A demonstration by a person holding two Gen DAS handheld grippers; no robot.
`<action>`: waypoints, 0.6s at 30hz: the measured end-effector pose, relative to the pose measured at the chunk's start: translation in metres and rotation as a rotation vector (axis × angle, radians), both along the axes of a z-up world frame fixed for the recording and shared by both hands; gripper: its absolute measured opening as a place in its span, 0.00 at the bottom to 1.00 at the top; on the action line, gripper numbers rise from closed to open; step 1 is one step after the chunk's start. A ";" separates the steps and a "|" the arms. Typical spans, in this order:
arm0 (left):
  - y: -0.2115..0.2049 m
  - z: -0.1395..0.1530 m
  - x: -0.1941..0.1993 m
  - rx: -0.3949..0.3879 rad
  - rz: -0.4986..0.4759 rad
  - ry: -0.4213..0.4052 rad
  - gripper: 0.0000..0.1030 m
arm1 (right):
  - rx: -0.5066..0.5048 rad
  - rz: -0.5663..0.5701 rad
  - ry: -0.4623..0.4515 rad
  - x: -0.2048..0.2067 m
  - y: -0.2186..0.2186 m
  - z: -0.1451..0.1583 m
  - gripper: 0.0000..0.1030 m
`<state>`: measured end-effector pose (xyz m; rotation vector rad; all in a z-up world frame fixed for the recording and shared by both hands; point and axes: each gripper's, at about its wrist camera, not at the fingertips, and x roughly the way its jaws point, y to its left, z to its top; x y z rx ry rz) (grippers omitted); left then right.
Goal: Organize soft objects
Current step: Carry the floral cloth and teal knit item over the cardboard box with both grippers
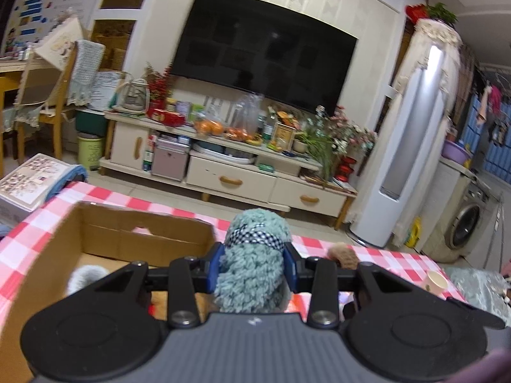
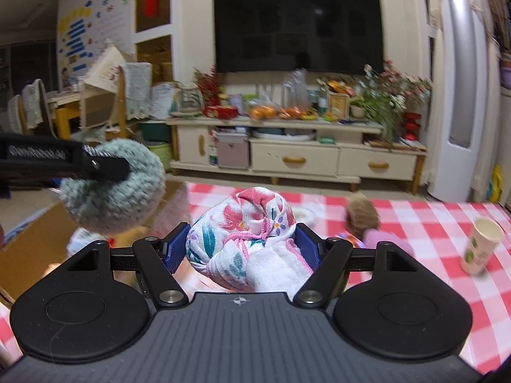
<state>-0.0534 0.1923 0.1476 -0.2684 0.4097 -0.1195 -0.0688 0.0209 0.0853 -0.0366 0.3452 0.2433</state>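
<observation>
My left gripper (image 1: pixel 252 263) is shut on a fuzzy teal plush toy (image 1: pixel 252 274) with a checked ribbon, held above the near right corner of an open cardboard box (image 1: pixel 41 255). The right wrist view shows the same teal plush toy (image 2: pixel 118 191) at the left, in the left gripper (image 2: pixel 92 166). My right gripper (image 2: pixel 244 250) is shut on a bundled floral cloth (image 2: pixel 246 239), white with pink and teal print, held above the red-checked tablecloth (image 2: pixel 415 223). A brown plush toy (image 2: pixel 362 215) with a purple part lies on the cloth further right. Soft items lie in the box, mostly hidden.
A paper cup (image 2: pixel 482 245) stands on the table at the right, also seen as the paper cup (image 1: pixel 436 282). Beyond the table stand a cluttered TV cabinet (image 1: pixel 230 172) under a large screen, a tall white air conditioner (image 1: pixel 412 146), chairs and a washing machine (image 1: pixel 466 226).
</observation>
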 end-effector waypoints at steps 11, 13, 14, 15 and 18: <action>0.056 -0.007 0.011 -0.034 0.159 0.037 0.37 | -0.033 0.162 -0.044 0.023 0.052 0.019 0.86; 0.063 -0.009 0.013 -0.039 0.182 0.049 0.37 | -0.047 0.189 -0.039 0.028 0.061 0.019 0.86; 0.067 -0.011 0.014 -0.041 0.190 0.057 0.37 | -0.051 0.203 -0.035 0.031 0.063 0.019 0.86; 0.068 -0.011 0.015 -0.040 0.196 0.062 0.37 | -0.056 0.216 -0.029 0.032 0.067 0.018 0.86; 0.073 -0.014 0.017 -0.023 0.218 0.076 0.37 | -0.077 0.246 -0.010 0.037 0.076 0.014 0.86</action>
